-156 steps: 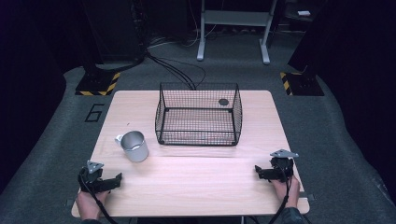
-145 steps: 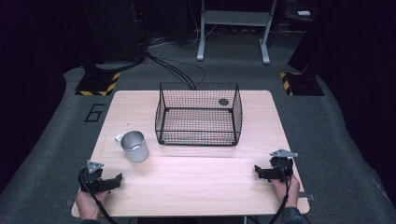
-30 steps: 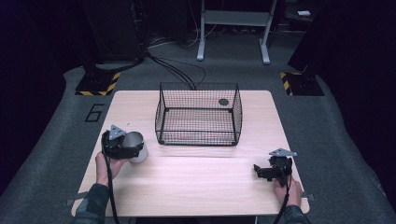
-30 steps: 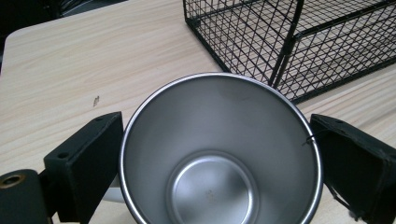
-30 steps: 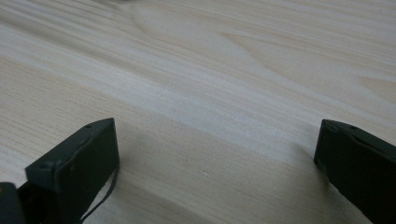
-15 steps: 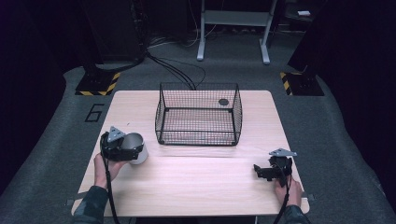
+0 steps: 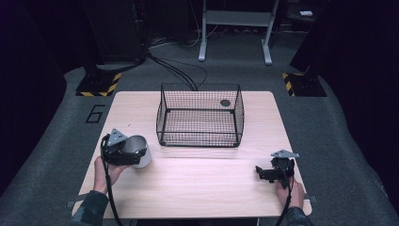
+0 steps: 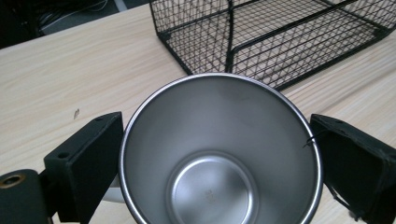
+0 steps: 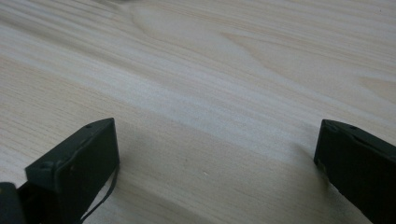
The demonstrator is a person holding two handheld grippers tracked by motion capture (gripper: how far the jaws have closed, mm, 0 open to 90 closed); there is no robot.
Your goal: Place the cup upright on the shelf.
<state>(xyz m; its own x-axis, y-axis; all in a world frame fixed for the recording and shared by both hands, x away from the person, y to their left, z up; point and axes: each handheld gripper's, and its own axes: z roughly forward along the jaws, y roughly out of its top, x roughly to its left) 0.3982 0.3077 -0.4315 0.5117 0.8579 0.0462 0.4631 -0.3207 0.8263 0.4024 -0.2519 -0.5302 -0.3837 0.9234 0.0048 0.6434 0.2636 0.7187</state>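
Note:
A shiny metal cup (image 7: 141,156) stands at the left of the wooden table (image 7: 202,188), and in the left gripper view I look down into its empty bowl (image 8: 219,154). My left gripper (image 7: 135,151) reaches over it from the left. Both black jaws press the cup's rim from opposite sides, so the left gripper (image 8: 217,156) is shut on the cup. My right gripper (image 7: 260,172) rests near the front right of the table. In its own view the right gripper (image 9: 215,154) stands open over bare wood with nothing between the jaws.
A black wire basket (image 7: 200,136) stands at the middle back of the table, close to the cup on its right; its corner (image 8: 229,46) shows just beyond the cup. A small dark disc (image 7: 225,102) lies inside it. Dark floor and cables surround the table.
Five seconds ago my left gripper lay at the front left edge; it has since moved up to the cup. Over the last second it has stayed there. The right gripper has not moved.

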